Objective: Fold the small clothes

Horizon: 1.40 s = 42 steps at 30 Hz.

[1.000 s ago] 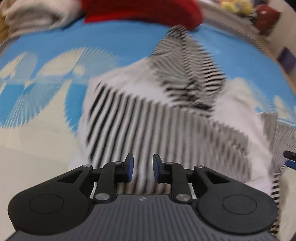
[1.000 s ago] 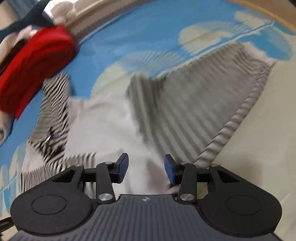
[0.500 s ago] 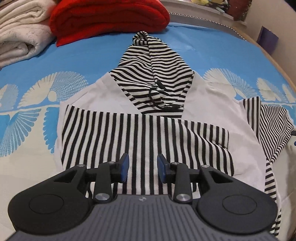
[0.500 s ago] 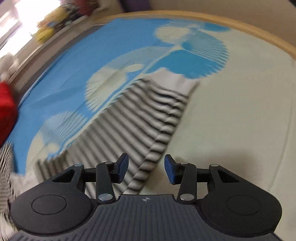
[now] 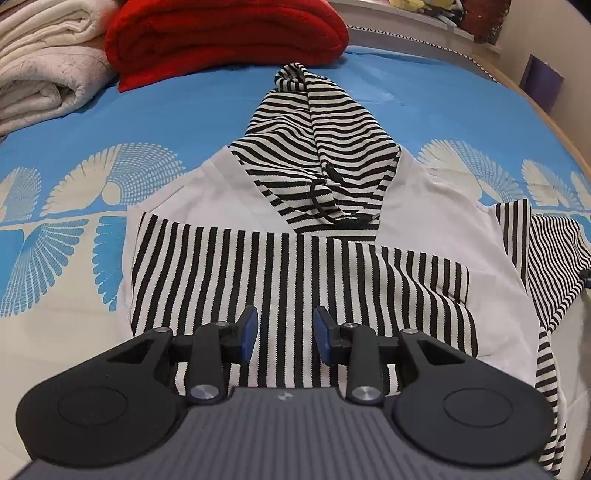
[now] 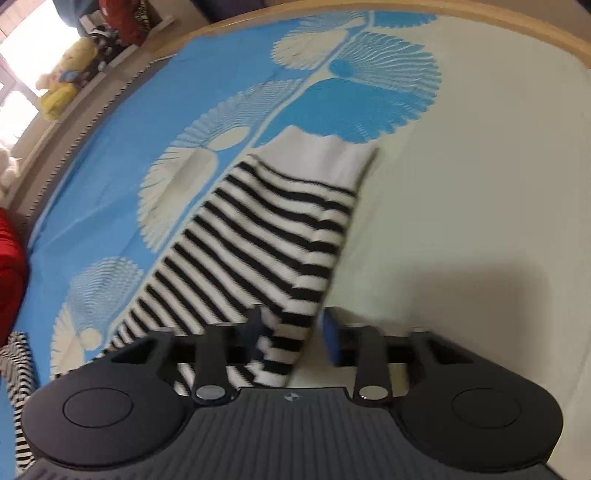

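Observation:
A small white hoodie (image 5: 436, 221) with black-and-white stripes lies flat on the bed. Its striped hood (image 5: 317, 136) points away from me. One striped sleeve (image 5: 295, 288) is folded across the chest. My left gripper (image 5: 284, 334) is open and empty, just above that folded sleeve. The other striped sleeve (image 6: 266, 243) stretches out to the side, ending in a white cuff (image 6: 325, 158). My right gripper (image 6: 293, 338) is open, low over this sleeve, with its edge lying between the jaws.
The bed has a blue and cream fan-pattern cover (image 5: 110, 177). A folded red blanket (image 5: 221, 33) and cream blankets (image 5: 40, 66) lie beyond the hood. A wooden bed rim (image 6: 480, 18) curves past the sleeve. Plush toys (image 6: 62, 96) sit on a ledge.
The left gripper steadied over the folded sleeve and opened slightly wider. The right gripper swung away from the hoodie body and out along the unfolded sleeve, coming down over its edge.

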Motion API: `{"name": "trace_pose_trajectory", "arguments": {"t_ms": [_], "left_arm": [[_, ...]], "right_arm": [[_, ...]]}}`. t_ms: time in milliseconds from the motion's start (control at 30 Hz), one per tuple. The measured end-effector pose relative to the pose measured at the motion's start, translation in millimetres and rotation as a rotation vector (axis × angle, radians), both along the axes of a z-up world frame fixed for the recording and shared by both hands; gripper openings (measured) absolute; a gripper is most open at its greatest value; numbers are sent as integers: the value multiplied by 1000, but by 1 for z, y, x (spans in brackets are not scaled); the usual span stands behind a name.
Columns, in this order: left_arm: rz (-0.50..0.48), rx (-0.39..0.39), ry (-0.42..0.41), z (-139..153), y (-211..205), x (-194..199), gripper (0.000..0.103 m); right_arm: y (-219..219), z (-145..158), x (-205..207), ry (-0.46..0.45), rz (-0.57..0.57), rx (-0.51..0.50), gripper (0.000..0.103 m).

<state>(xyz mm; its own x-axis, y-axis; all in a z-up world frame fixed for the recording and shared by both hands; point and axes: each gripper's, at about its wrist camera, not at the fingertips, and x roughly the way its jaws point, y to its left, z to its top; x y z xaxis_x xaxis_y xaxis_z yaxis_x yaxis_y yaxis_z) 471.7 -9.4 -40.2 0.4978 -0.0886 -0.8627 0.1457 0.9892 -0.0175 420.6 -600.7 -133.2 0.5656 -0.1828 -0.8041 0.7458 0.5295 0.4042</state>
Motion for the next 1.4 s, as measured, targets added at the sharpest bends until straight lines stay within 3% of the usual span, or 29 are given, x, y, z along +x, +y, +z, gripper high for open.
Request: {"name": "trace_pose_trajectory", "arguments": {"t_ms": [100,200,333,433,533,600,633,700,833,900,1100,1267,1400], "left_arm": [[-2,-2,-4,2,1,-2,37],[12,-3,-13,4,6,-3,37],[74,-17,-22,9,22,-2,37],[135,-44,-26,13,37,2,37],[197,-85,-24,18,54,5,37],[232,-111,-21,21,63,6,37],[244,-122,-19,22,67,7,37],[255,-138,-15,23,72,7,37],[250,-153,-6,23,74,7,37],[247,-157,4,20,73,8,37],[237,-162,30,9,64,10,37],[230,-169,38,6,53,13,37],[238,-172,38,6,55,14,37]], "right_arm": [[4,14,-6,-33,-65,-3,3],[28,55,-4,-101,-64,-122,3],[111,109,11,-195,106,-410,3],[214,126,25,-303,433,-581,3],[316,117,25,-377,902,-547,3],[369,98,19,-318,1210,-461,4],[387,88,13,-276,1306,-438,4],[407,70,8,-175,1389,-405,13],[395,64,22,-103,1294,-318,26],[378,62,32,-73,1190,-259,33],[314,27,51,37,828,-61,41],[309,0,59,45,756,125,42],[324,-12,61,113,706,138,39]]}}
